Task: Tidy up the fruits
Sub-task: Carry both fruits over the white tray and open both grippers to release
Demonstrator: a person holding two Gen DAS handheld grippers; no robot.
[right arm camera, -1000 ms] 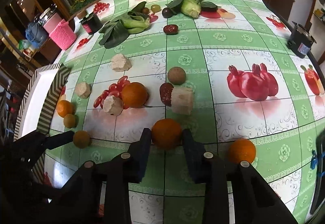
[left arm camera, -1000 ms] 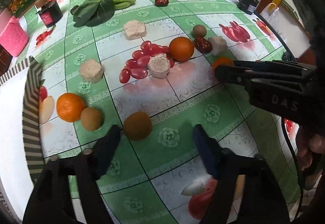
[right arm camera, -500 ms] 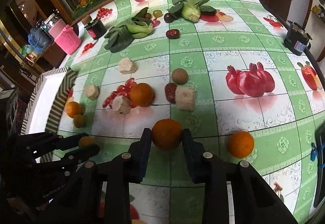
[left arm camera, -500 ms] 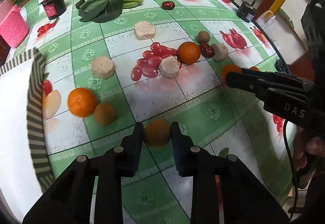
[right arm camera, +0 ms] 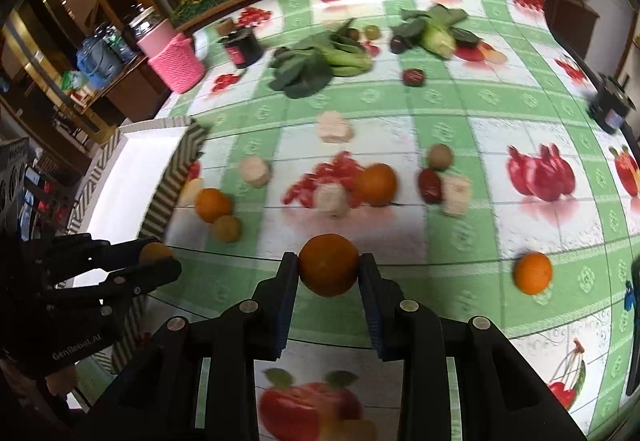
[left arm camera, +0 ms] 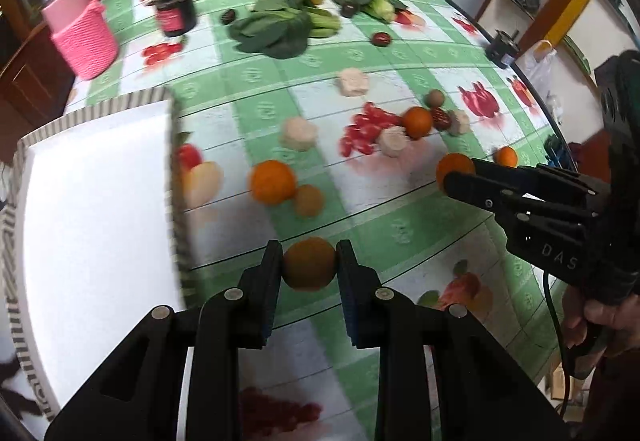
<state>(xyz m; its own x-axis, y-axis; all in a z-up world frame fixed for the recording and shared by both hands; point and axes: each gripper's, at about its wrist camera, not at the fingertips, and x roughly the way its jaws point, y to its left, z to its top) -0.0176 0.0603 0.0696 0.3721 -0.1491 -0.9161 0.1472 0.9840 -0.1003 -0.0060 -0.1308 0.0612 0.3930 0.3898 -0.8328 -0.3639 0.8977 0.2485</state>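
Beside the white tray (left arm camera: 92, 201), left gripper (left arm camera: 309, 268) pinches a firm brown fruit (left arm camera: 309, 268) across its middle; right gripper (right arm camera: 329, 266) clamps a smooth, roll-prone orange (right arm camera: 329, 264).

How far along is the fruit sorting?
Nothing sorted yet: the white tray shows no fruit. In hand: the left gripper holds a brownish fruit, the right gripper an orange. Left on the table: three oranges.
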